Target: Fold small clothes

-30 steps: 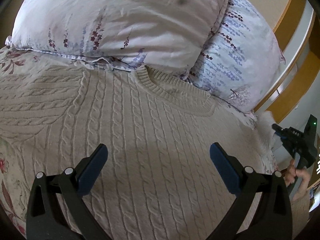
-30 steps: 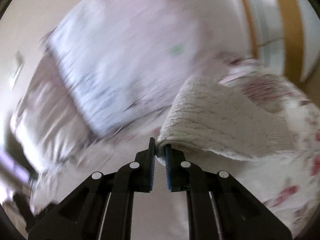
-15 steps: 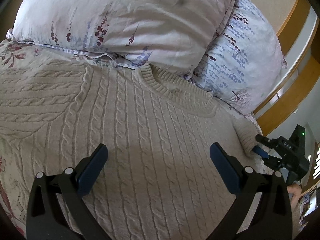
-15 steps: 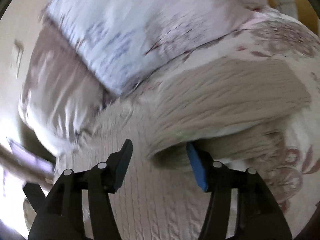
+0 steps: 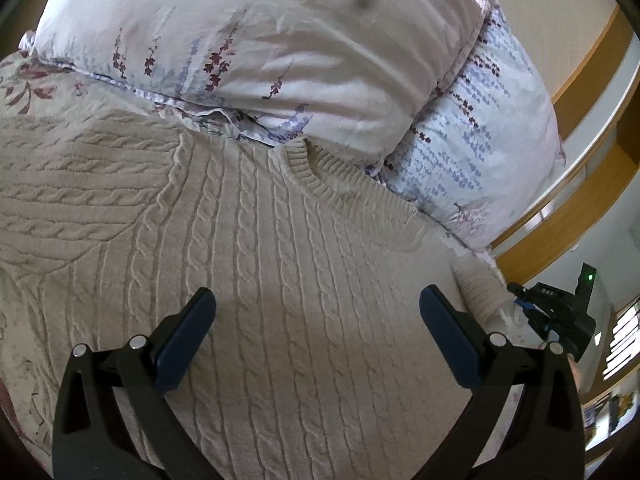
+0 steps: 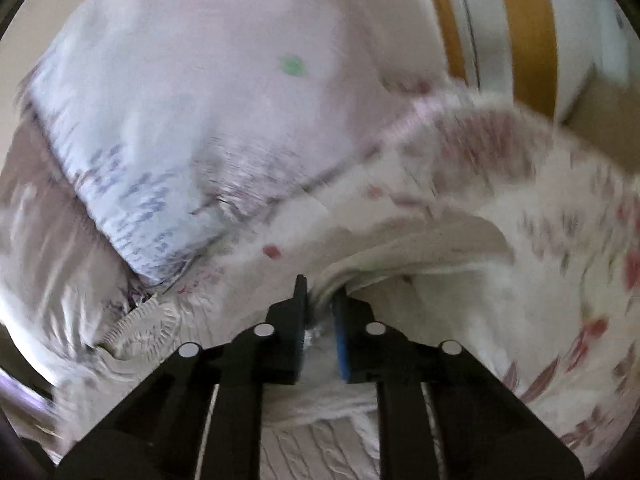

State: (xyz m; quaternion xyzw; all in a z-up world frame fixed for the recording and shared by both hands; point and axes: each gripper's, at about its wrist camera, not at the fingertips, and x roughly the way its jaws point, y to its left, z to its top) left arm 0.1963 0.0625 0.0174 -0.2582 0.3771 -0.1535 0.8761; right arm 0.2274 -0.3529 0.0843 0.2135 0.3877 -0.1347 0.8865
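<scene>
A cream cable-knit sweater (image 5: 280,240) lies flat on the bed, its ribbed collar (image 5: 340,188) toward the pillows. My left gripper (image 5: 316,320) hovers open over the sweater's body, with nothing between its blue pads. At the right edge of the left wrist view, my right gripper (image 5: 522,306) meets the end of the sweater's sleeve (image 5: 478,284). In the blurred right wrist view, the right gripper (image 6: 320,320) is shut on a fold of that sleeve (image 6: 400,256), and knit fabric bunches between the pads.
Two floral pillows (image 5: 260,40) (image 5: 480,140) lie just beyond the collar. A wooden bed frame (image 5: 580,152) runs behind them at the right. The floral bedsheet (image 6: 560,240) spreads out to the right of the sleeve.
The right gripper let go of the sleeve, opened over it as it lay flat, then shut on it again. The left gripper stayed open and barely moved.
</scene>
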